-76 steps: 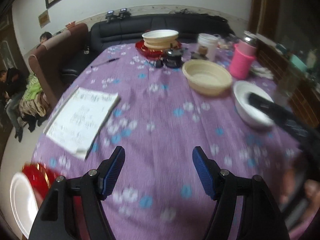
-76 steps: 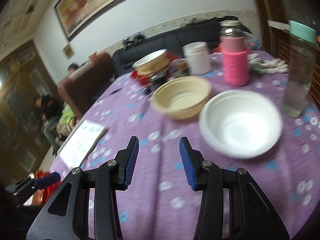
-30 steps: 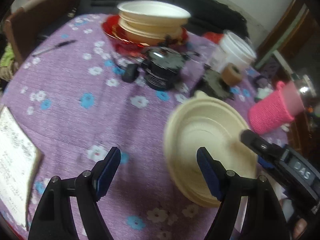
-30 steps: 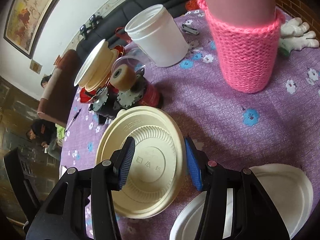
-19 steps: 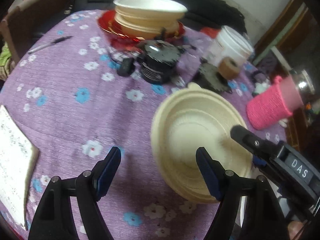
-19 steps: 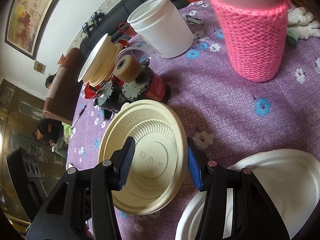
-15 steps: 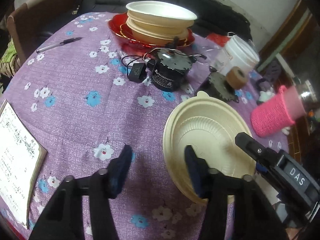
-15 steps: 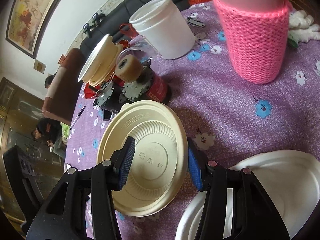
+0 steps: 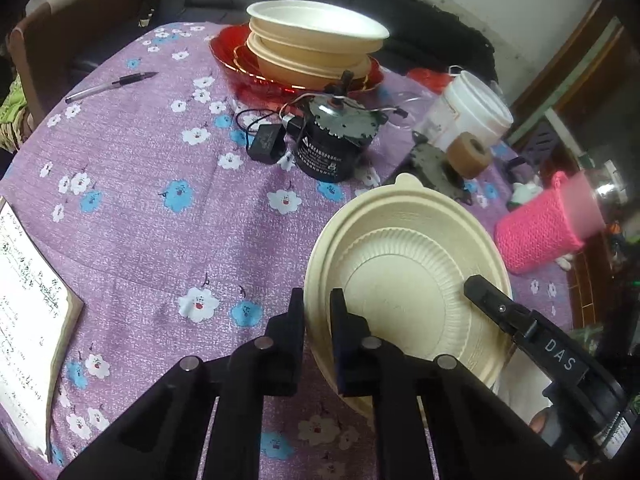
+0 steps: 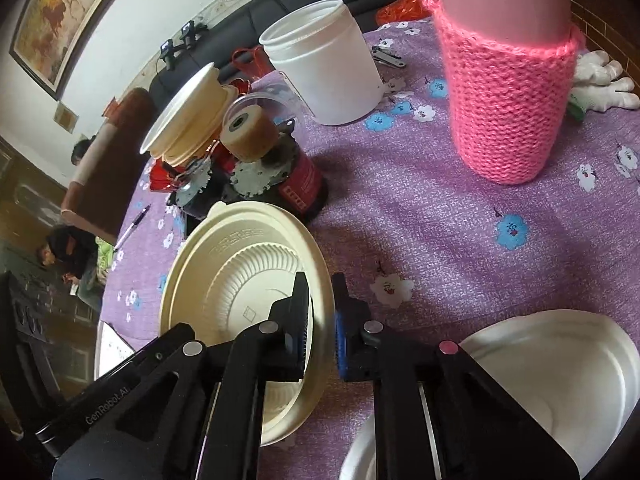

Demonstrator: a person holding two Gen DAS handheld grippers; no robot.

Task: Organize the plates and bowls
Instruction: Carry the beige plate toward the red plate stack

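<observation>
A cream bowl [image 9: 404, 280] sits on the purple flowered tablecloth [image 9: 160, 200]. My left gripper [image 9: 318, 312] is shut on its near-left rim. My right gripper [image 10: 322, 308] is shut on the opposite rim of the same cream bowl [image 10: 240, 280]; its finger also shows in the left wrist view [image 9: 500, 312]. A stack of cream and white bowls [image 9: 316, 44] on a red plate [image 9: 240, 72] stands at the far side, and also shows in the right wrist view [image 10: 188, 116]. A white bowl [image 10: 560, 368] lies beside my right gripper.
Two black motors [image 9: 336, 140] with a tape roll [image 9: 468, 156], a white tub [image 9: 472, 116] and a pink-sleeved bottle [image 9: 548, 232] stand behind the cream bowl. A pen [image 9: 108, 86] and an open notebook [image 9: 28, 300] lie to the left.
Both grippers were open around the cream bowl's rim earlier; both have now shut on it, the left on the near-left rim, the right on the far side.
</observation>
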